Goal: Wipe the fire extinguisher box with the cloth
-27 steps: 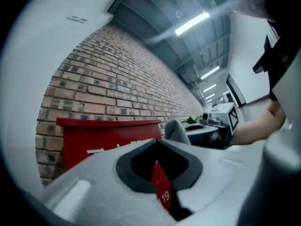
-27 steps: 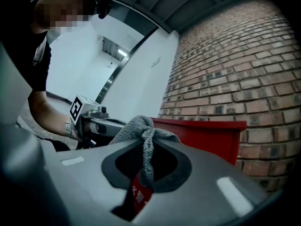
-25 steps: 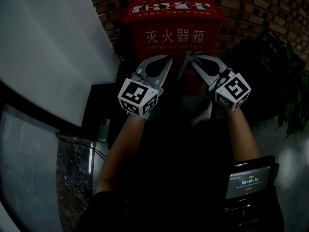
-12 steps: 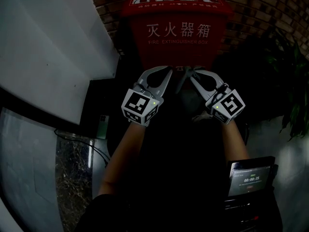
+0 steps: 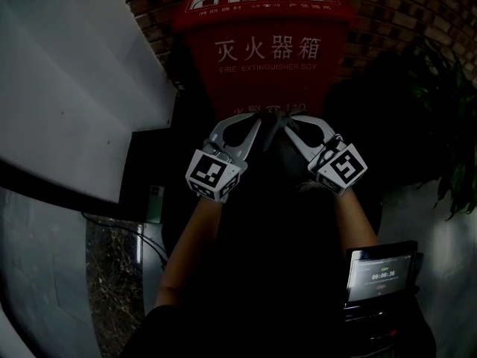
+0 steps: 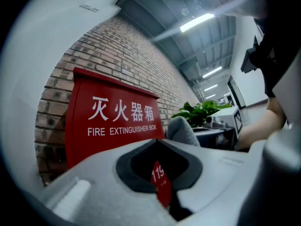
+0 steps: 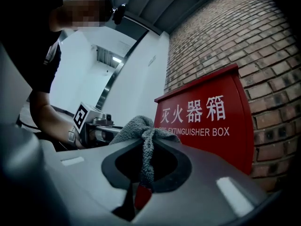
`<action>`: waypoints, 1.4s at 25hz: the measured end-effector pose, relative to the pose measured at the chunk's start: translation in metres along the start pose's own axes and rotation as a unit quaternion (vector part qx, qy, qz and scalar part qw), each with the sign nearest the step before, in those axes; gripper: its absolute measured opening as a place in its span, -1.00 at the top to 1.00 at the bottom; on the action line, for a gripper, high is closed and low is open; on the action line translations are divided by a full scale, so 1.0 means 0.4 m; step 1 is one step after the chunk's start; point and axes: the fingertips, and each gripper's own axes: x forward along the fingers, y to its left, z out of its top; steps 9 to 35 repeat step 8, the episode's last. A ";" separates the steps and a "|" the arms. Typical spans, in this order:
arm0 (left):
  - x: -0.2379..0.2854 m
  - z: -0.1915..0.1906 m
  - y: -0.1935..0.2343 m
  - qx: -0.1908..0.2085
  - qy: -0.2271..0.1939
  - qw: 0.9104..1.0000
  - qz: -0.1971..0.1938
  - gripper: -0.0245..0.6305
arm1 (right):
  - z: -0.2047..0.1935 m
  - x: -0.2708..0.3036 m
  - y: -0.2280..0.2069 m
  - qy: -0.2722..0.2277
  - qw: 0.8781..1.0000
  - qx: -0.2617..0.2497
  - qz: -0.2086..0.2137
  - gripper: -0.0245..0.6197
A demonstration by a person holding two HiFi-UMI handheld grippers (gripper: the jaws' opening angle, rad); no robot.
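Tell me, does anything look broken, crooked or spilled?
Nothing stands out: the red rectangular fire extinguisher box stands upright against the brick wall, and the grey fluffy cloth is pinched in the right gripper.

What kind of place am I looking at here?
Likely an office-building corridor or lobby: a red fire extinguisher box against a brick wall, a leafy plant, and strip lights overhead.

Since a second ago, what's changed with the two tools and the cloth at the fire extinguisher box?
Both tools came lower across the front of the fire extinguisher box, from above its 119 line to just below it, and their tips drew closer together. Nothing was picked up or let go. The right tool stays shut on the cloth, and the left tool stays shut with nothing in it.
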 end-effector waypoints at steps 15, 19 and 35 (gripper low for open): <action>-0.008 -0.075 0.008 -0.008 0.004 1.000 -0.001 0.92 | -0.068 -0.016 0.020 0.004 1.000 -0.007 -0.003 0.83; -0.008 -0.075 0.008 -0.008 0.004 1.000 -0.001 0.92 | -0.068 -0.016 0.020 0.004 1.000 -0.007 -0.003 0.83; -0.008 -0.075 0.008 -0.008 0.004 1.000 -0.001 0.92 | -0.068 -0.016 0.020 0.004 1.000 -0.007 -0.003 0.83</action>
